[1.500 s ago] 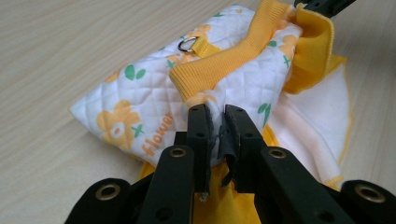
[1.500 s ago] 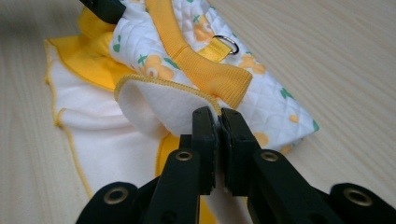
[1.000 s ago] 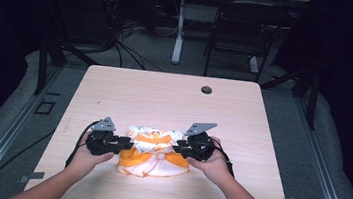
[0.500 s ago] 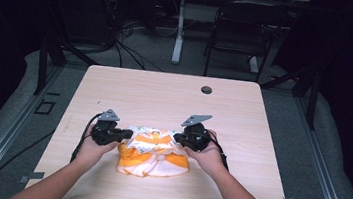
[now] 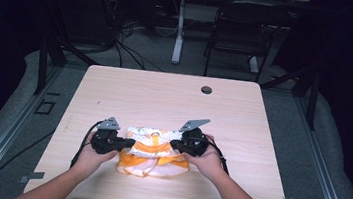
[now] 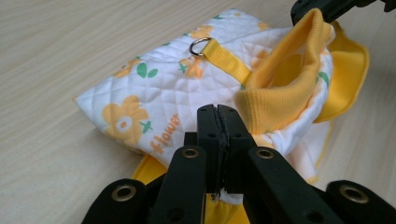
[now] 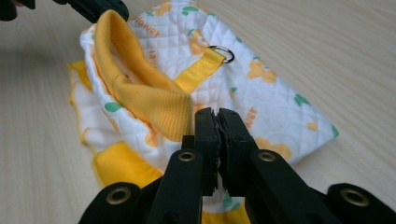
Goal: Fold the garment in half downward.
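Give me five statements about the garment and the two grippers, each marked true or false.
1. The left gripper is shut on the garment. True.
2. The right gripper stands wide open above the table. False: it is shut on the garment's edge.
3. A metal ring sits at the end of a yellow strap. True.
4. The garment is plain blue. False: it is white with yellow flowers and yellow trim.
5. The garment hangs clear of the table. False: it rests on the table.

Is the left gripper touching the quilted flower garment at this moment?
Touching. In the left gripper view the left gripper has just closed its jaws, now pinched on the garment's near edge, white fabric caught between the pads.
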### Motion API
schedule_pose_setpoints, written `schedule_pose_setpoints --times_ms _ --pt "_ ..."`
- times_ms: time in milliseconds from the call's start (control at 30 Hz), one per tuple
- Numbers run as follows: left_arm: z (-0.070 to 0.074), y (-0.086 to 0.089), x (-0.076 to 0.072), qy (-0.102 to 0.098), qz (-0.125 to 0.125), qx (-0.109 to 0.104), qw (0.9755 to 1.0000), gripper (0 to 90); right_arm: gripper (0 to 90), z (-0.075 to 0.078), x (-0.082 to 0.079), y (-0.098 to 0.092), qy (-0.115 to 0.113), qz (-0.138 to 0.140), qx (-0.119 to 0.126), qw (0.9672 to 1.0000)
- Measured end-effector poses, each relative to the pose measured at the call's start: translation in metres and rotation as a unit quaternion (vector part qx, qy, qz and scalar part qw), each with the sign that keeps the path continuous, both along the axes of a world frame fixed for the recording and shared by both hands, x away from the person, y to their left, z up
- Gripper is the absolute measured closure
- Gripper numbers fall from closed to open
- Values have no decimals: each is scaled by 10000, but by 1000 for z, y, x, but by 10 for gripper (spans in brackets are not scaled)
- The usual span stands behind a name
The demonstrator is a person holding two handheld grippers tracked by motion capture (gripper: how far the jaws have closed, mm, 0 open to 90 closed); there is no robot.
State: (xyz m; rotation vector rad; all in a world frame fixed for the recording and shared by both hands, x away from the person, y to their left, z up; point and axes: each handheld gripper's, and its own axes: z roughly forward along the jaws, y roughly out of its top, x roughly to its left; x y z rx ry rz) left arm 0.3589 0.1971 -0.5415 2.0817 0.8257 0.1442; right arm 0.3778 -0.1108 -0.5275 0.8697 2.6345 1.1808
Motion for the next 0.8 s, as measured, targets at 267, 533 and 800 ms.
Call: schedule_pose_setpoints --times_ms 267,533,800 --pt "-2 -4 -14 -30 -217 171 9996 874 862 -6 -20 -3 70 240 -10 9997" --pt "-10 -1 -23 5 -280 296 9992 863 860 -18 -31 -6 206 332 -40 9992" --pt "-24 5 -24 92 -202 343 9992 850 859 -27 -36 -6 231 345 -146 9990"
